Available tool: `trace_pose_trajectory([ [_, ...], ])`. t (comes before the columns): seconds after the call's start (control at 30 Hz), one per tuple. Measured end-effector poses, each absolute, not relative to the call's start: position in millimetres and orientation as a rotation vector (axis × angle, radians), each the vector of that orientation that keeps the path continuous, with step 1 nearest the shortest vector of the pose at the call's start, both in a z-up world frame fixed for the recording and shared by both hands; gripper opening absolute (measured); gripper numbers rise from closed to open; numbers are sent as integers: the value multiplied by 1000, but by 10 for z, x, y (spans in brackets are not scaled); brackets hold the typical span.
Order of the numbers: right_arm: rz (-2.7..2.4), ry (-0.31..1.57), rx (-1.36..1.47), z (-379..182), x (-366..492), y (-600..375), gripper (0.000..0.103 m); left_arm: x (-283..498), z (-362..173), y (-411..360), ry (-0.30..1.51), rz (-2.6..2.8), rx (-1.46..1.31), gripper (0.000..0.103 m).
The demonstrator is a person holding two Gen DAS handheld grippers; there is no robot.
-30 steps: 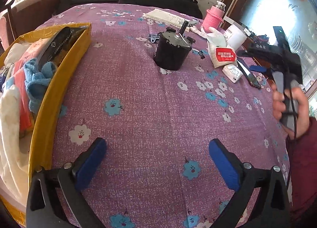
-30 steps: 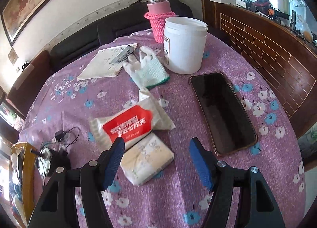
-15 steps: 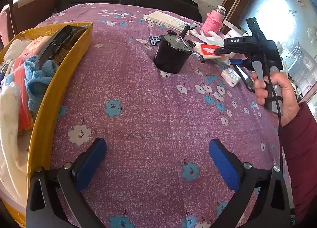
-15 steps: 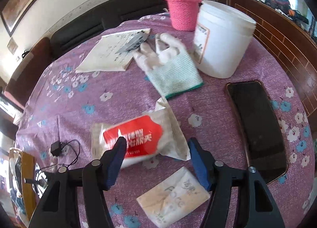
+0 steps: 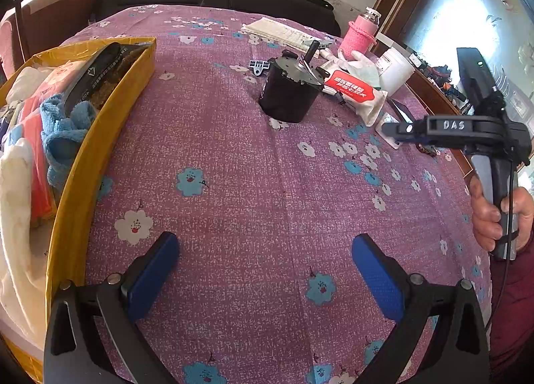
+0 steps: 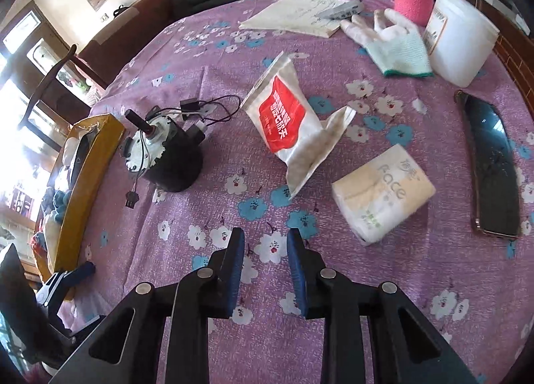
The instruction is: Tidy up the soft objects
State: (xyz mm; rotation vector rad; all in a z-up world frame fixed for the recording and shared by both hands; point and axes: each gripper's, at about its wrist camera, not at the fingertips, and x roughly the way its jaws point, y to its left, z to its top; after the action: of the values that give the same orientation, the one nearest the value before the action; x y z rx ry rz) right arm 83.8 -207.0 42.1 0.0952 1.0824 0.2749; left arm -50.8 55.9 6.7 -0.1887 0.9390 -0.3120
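My right gripper [image 6: 263, 252] has just been narrowing its jaws, yet nothing is lying between them; the red-labelled white pouch [image 6: 293, 123], under me a second ago, is now sitting well ahead. So I am judging that no pickup is happening yet. The tissue pack [image 6: 383, 190] is lying to its right, the glove [image 6: 397, 45] farther back. My left gripper [image 5: 267, 277] is hovering spread wide and empty beside the yellow box [image 5: 100, 137]. Purple cloth is lying bare between us; the black motor [image 6: 167, 157] is crowding the pouch's left, possibly touching its wires.
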Motion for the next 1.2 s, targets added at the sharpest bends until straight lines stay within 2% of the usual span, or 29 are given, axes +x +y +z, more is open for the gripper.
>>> trace_pose_trajectory([
  [0.03,226,1035,68,498,816,-2098,51,-510,65,559,939,-312,-188,103],
  [0.1,134,931,12,643,833,-2105,76,-511,65,560,939,-311,-188,103],
  [0.2,95,874,-43,737,982,-1995,82,-508,60,552,940,-310,-184,103],
  [0.57,31,1006,-331,315,1685,-1422,81,-510,56,562,937,-313,-191,103],
  [0.63,42,1027,-303,258,1689,-1455,70,-510,57,563,937,-313,-191,103],
  [0.67,54,1045,-281,227,1687,-1479,54,-512,57,565,937,-313,-192,103],
  [0.73,41,1045,-276,203,1662,-1500,45,-514,58,566,937,-313,-192,103],
  [0.97,99,1038,-86,316,1278,-1705,43,-510,57,569,937,-313,-193,103],
  [1.2,290,1085,-60,244,263,-1603,45,-502,56,547,941,-308,-181,103],
])
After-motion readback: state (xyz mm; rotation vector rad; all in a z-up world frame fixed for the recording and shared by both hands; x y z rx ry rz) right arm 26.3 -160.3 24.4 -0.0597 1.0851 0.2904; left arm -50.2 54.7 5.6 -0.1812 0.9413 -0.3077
